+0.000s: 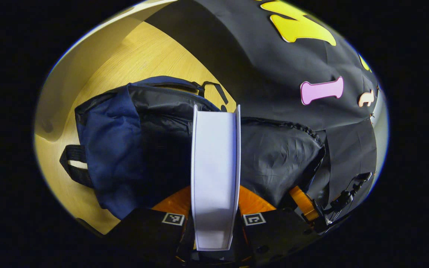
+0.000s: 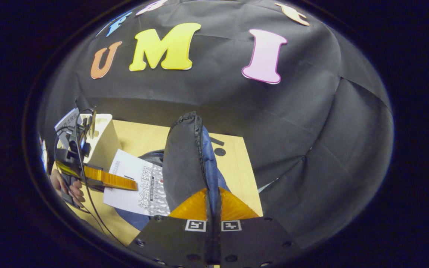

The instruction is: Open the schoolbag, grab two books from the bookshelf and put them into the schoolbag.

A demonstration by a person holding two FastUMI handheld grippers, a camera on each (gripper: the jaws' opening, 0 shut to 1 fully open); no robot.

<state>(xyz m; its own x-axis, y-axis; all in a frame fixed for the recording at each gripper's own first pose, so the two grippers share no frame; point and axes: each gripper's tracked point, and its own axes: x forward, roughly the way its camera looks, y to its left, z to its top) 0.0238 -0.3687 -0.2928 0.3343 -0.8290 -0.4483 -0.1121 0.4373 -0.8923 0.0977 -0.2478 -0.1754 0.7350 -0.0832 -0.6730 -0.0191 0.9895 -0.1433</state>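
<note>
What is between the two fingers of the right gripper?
In the right gripper view, the schoolbag flap is pinched between the right gripper fingers.

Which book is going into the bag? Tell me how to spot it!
Find the wooden table in front of the black cloth wall, then the dark blue schoolbag lying on it with its flap held up. The book sits at the bag's opening, gripped by the left hand-held gripper. It is the white thing against the dark bag.
</note>
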